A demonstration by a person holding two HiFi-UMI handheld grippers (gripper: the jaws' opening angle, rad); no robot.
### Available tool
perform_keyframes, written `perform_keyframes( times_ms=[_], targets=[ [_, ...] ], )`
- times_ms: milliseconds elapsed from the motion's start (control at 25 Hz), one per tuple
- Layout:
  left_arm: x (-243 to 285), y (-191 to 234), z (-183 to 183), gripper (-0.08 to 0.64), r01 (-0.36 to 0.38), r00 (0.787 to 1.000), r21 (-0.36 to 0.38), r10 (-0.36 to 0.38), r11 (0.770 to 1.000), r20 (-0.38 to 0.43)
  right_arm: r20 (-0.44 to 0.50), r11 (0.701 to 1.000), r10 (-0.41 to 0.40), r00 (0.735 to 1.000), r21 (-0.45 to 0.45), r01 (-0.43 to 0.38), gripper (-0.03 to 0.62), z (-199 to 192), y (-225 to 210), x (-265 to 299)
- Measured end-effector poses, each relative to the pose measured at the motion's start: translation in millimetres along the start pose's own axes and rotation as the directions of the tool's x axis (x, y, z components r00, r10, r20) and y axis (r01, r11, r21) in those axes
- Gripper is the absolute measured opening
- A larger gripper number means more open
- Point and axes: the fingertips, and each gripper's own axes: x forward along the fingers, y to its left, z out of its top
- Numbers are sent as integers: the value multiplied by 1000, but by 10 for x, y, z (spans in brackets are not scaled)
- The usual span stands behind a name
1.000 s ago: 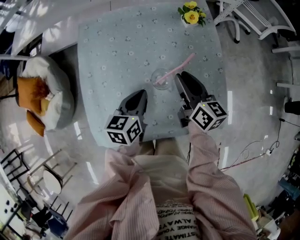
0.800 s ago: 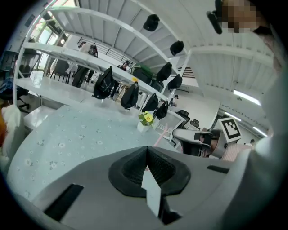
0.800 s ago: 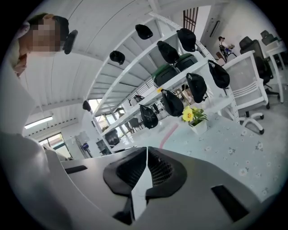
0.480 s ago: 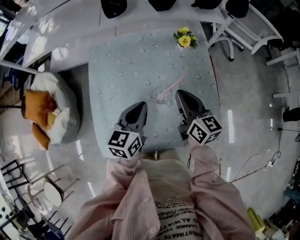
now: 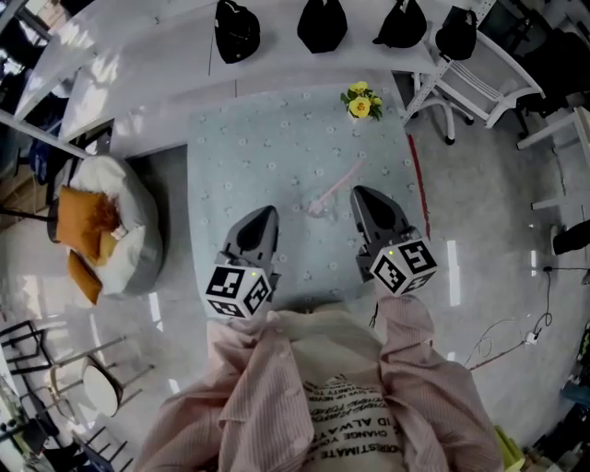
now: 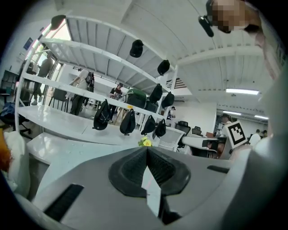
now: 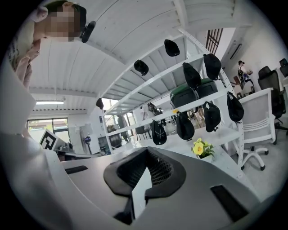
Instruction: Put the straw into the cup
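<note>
Thin pink straw (image 5: 337,181) slants up-right from small clear cup (image 5: 318,205), frame centre; left gripper (image 5: 262,218), right gripper (image 5: 366,197): jaws closed, empty

4 black caps (image 5: 323,26) on a white shelf (image 5: 277,66), yellow flowers (image 5: 359,100) at the table's (image 5: 249,157) far edge, white chair (image 5: 479,78) nearby

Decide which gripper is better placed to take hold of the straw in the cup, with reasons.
Right, probably. The straw leans out of the cup toward the right gripper, whose tip is nearer it. The left gripper sits farther off. Both are shut and empty.
</note>
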Motion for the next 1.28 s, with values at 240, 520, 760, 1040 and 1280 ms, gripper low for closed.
perform_keyframes(
  times_ms=[240, 520, 760, 1040, 1280],
  targets=[
    [-140, 52, 236, -2, -33, 997, 14, 32, 999, 68, 56, 1000, 6, 998, -23, -5, 0, 265, 103, -75],
    [-262, 145, 303, -2, -78, 991, 18, 76, 997, 107, 81, 1000, -16, 997, -21, 18, 0, 298, 84, -190],
    [-277, 210, 326, -2, -98, 989, 25, 94, 995, 115, 81, 999, -26, 996, -40, 29, 0, 311, 67, -182],
    [-255, 240, 345, -2, -101, 988, 28, 97, 994, 119, 83, 998, -26, 996, -48, 30, 0, 320, 69, -150],
    [-227, 289, 339, -2, -105, 989, 29, 101, 994, 109, 84, 998, -33, 996, -45, 37, 0, 311, 59, -122]
  ],
)
